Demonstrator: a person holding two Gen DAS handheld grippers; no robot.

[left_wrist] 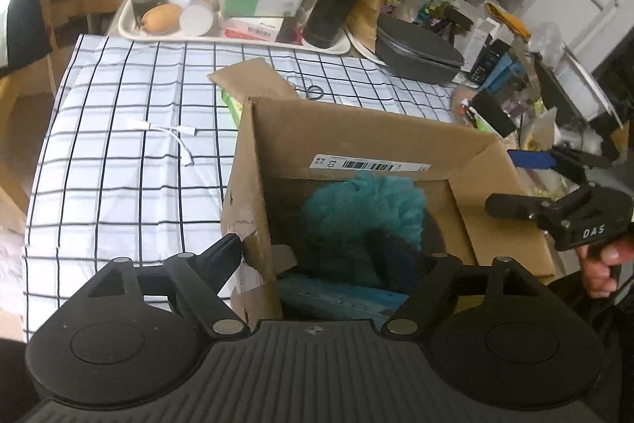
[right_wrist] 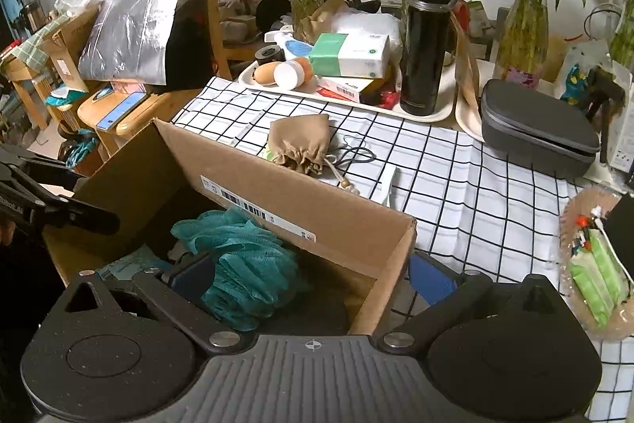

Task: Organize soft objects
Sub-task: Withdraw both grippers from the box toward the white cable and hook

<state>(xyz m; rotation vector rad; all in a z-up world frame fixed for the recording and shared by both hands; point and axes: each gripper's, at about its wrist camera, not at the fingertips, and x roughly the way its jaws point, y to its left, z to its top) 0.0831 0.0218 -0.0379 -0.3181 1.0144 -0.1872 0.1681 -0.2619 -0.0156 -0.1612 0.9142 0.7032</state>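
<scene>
An open cardboard box point(left_wrist: 356, 129) stands on the checked tablecloth point(left_wrist: 119, 153). A teal mesh bath pouf point(left_wrist: 356, 221) lies inside it, also in the right wrist view point(right_wrist: 245, 264), beside a flat blue packet point(left_wrist: 337, 298). My left gripper point(left_wrist: 329, 256) is open and straddles the box's left wall, one finger outside, one inside. My right gripper point(right_wrist: 313, 272) is open and straddles the box's right wall point(right_wrist: 392, 264); it shows at the right in the left wrist view point(left_wrist: 527, 181). A tan drawstring pouch point(right_wrist: 303, 141) lies on the cloth behind the box.
A white tray point(right_wrist: 443, 113) with a black flask point(right_wrist: 426, 42), tissue packs and bottles stands at the back. A grey zip case point(right_wrist: 539, 137) sits back right. A bagged green pack point(right_wrist: 598, 276) lies at the right. A white cable point(left_wrist: 174, 133) lies left of the box.
</scene>
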